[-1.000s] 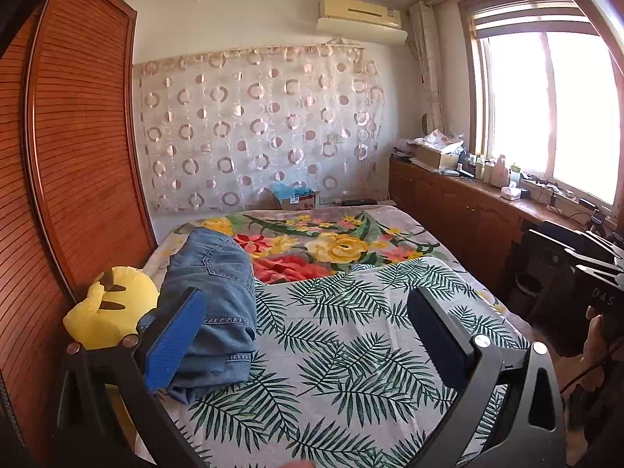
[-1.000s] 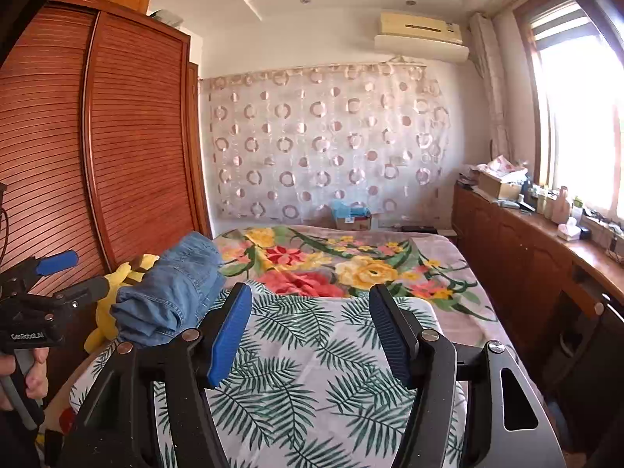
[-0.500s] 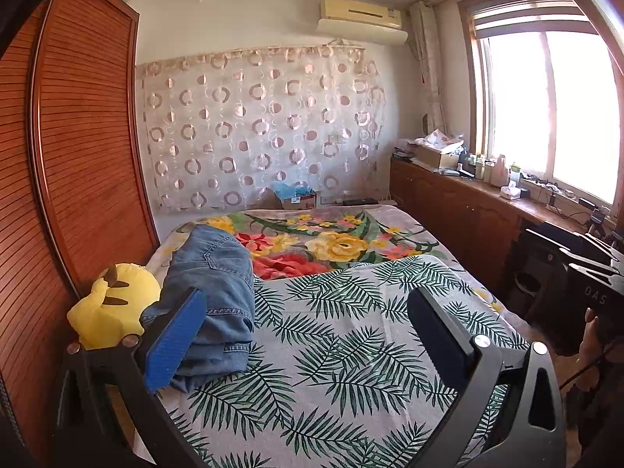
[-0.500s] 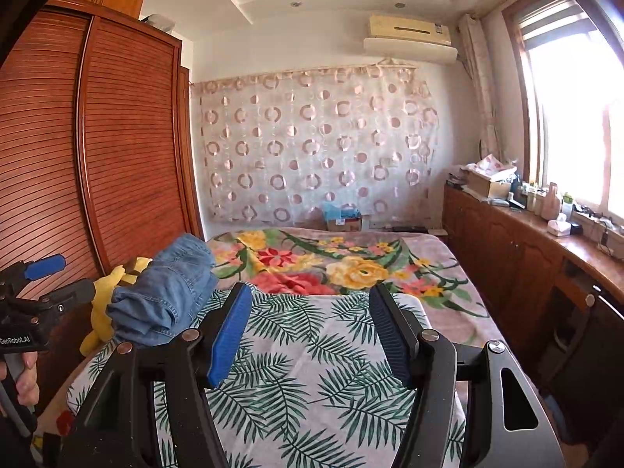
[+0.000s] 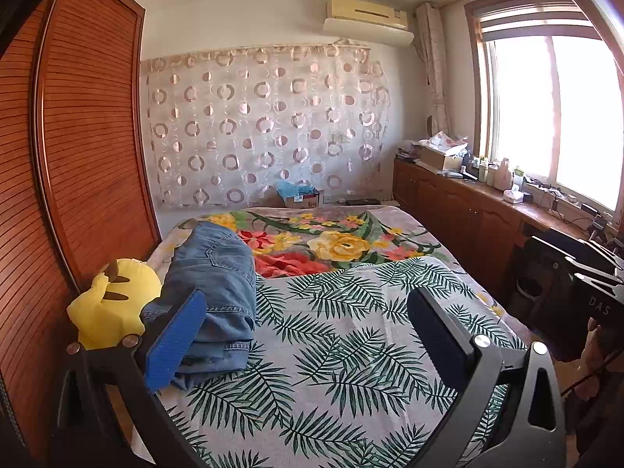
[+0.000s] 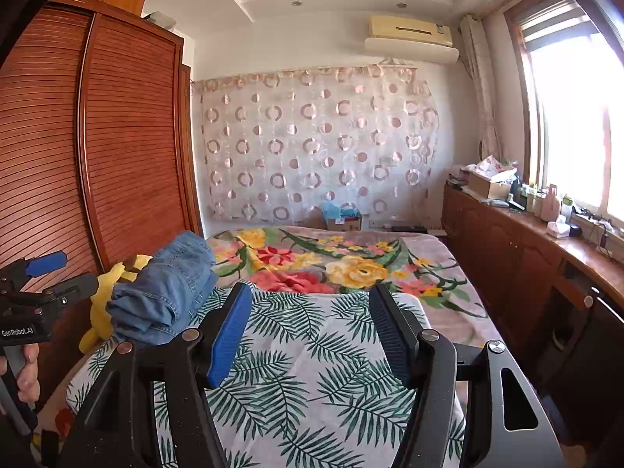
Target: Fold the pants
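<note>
The blue denim pants [image 5: 218, 292] lie folded in a thick stack on the left side of the bed, also seen in the right wrist view [image 6: 167, 288]. My left gripper [image 5: 308, 319] is open and empty, held back from the pants, with its blue left pad in front of the stack's near end. My right gripper [image 6: 308, 312] is open and empty above the palm-leaf sheet [image 6: 312, 382], to the right of the pants. The left gripper also shows at the left edge of the right wrist view [image 6: 50, 273].
A yellow plush toy [image 5: 113, 300] sits against the wooden wardrobe [image 5: 85, 156] left of the pants. A floral blanket [image 5: 331, 241] covers the far bed. A low wooden cabinet [image 5: 468, 214] with clutter runs under the window at the right. A cardboard box [image 5: 300, 197] stands past the bed.
Both grippers have drawn back and risen a little from the bed; the pants appear slightly farther away. Both stay open. The pants have not moved.
</note>
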The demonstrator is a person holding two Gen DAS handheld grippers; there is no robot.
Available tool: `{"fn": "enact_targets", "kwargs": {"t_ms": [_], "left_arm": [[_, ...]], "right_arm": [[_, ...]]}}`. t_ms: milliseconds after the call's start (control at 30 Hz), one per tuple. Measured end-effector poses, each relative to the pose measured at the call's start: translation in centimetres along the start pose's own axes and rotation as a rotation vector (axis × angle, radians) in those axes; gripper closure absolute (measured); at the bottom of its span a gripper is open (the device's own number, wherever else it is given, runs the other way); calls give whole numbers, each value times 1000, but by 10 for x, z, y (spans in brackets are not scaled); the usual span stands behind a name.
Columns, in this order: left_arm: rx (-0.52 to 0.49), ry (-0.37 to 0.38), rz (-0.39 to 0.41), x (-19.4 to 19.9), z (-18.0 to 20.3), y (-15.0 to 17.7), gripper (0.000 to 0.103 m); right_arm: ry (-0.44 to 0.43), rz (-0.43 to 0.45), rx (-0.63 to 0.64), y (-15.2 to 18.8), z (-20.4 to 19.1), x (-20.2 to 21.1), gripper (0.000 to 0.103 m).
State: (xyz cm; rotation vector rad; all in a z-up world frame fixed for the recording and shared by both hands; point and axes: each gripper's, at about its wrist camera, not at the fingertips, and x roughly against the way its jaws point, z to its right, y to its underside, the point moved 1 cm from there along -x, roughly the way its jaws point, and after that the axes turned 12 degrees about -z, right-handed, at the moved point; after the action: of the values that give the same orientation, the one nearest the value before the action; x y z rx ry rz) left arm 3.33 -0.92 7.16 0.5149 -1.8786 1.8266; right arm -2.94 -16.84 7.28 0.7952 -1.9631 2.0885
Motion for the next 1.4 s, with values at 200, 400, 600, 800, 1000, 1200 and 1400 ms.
{"fn": "enact_targets", "kwargs": {"t_ms": [200, 400, 600, 800, 1000, 1200, 1400], "left_arm": [[0, 1, 2, 0, 0, 0, 0], [2, 1, 2, 0, 0, 0, 0], [3, 2, 6, 1, -1, 0, 0], [3, 2, 6, 1, -1, 0, 0], [3, 2, 6, 1, -1, 1, 0], [4, 2, 7, 1, 0, 1, 0], [4, 2, 7, 1, 0, 1, 0]], "right_arm": [[-5, 6, 5, -1, 0, 1, 38], [-8, 7, 8, 0, 1, -1, 38], [-11, 9, 12, 0, 3, -2, 38], [-12, 10, 12, 1, 5, -2, 38], [-13, 10, 12, 1, 5, -2, 38], [-13, 10, 12, 0, 7, -2, 38], [-13, 7, 11, -1, 10, -3, 38]]}}
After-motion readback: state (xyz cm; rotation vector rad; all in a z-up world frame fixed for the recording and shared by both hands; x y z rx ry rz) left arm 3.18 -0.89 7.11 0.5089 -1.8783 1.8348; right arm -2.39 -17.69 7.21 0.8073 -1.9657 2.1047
